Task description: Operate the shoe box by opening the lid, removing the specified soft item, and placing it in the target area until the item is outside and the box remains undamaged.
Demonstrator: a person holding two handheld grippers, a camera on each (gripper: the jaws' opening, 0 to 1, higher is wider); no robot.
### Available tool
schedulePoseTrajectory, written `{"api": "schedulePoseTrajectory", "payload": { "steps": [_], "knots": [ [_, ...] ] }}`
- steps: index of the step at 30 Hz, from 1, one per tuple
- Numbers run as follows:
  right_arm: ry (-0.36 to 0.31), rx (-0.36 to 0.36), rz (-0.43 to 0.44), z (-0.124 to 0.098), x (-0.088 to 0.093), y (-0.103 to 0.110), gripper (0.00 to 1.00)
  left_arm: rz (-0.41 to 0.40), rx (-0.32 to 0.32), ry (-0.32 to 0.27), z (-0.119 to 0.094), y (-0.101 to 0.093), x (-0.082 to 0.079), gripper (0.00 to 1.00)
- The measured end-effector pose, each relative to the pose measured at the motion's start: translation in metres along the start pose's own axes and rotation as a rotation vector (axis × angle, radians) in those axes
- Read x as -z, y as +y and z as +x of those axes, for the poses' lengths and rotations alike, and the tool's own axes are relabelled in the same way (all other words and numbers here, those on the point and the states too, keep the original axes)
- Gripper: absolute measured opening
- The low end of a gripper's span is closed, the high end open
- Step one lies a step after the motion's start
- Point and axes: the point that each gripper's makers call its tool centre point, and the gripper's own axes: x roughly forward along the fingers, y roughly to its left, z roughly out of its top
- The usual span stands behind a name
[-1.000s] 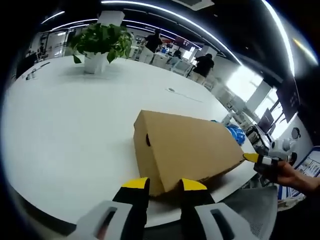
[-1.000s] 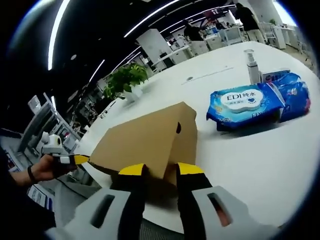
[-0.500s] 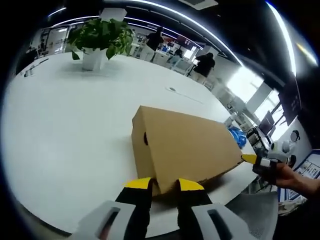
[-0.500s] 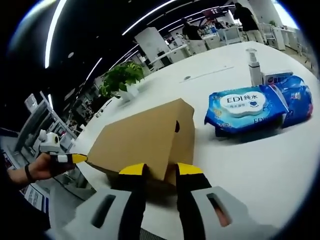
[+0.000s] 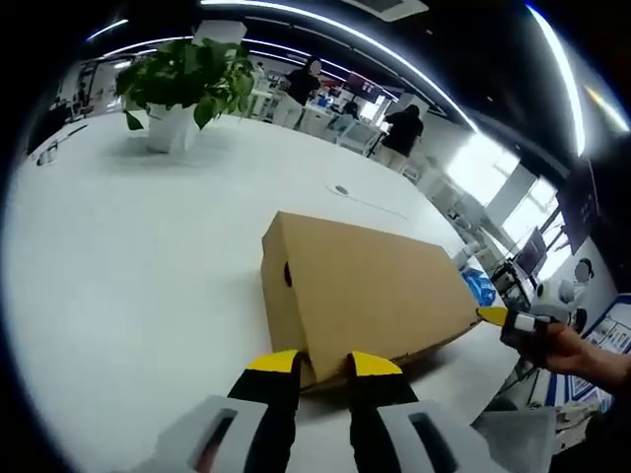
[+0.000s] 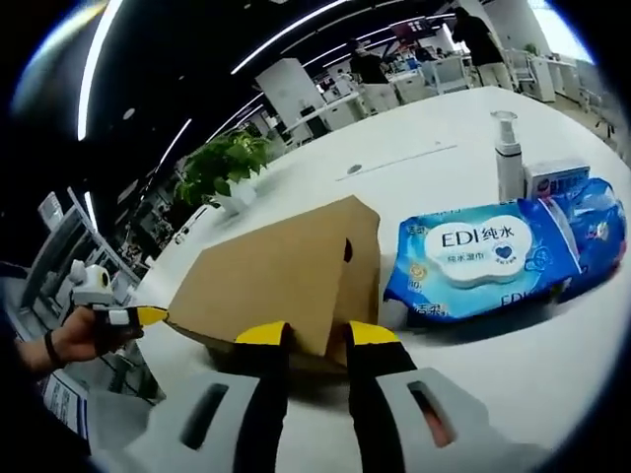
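Observation:
A closed brown cardboard shoe box [image 5: 365, 286] lies on the white table [image 5: 118, 256], its lid down. My left gripper [image 5: 323, 363] sits at the near corner, yellow tips close together just in front of the lower edge, nothing visibly between them. From the other end, my right gripper [image 6: 315, 333] stands the same way against the box [image 6: 266, 281]. The right gripper's yellow tip [image 5: 493, 315] touches the far corner in the left gripper view. The left gripper's tip [image 6: 150, 315] meets the opposite corner in the right gripper view. The box's contents are hidden.
A blue pack of wet wipes [image 6: 473, 251] lies right of the box, with a pump bottle [image 6: 508, 158] and a small carton [image 6: 557, 177] behind it. A potted plant [image 5: 177, 84] stands far back on the table. People and desks are in the background.
Both views have shifted slightly with the hands, and the wipes pack looks nearer in the right gripper view. The box stays closed and in place; both grippers keep their spots at its corners.

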Motion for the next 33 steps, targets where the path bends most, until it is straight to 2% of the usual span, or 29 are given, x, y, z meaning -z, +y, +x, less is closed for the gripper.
{"api": "schedulePoseTrajectory", "payload": {
  "steps": [6, 10, 12, 27, 31, 33],
  "knots": [
    [-0.007, 0.023, -0.027, 0.011, -0.016, -0.011, 0.2, -0.014, -0.011, -0.013, 0.018, 0.002, -0.015, 0.19],
    [-0.006, 0.027, -0.032, 0.014, -0.022, -0.017, 0.2, -0.014, -0.021, -0.009, 0.021, -0.003, -0.018, 0.18],
    [-0.006, 0.028, -0.032, 0.015, -0.023, -0.017, 0.2, -0.019, -0.028, -0.012, 0.027, 0.002, -0.025, 0.18],
    [-0.005, 0.024, -0.043, 0.014, -0.025, -0.017, 0.2, 0.002, -0.019, -0.022, 0.028, -0.001, -0.025, 0.19],
    [-0.004, -0.005, -0.022, 0.013, -0.024, -0.015, 0.2, 0.018, -0.024, -0.022, 0.027, 0.002, -0.027, 0.19],
    [-0.018, -0.006, 0.02, 0.01, -0.024, -0.017, 0.19, 0.002, -0.024, -0.05, 0.022, 0.003, -0.031, 0.2]
  ]
}}
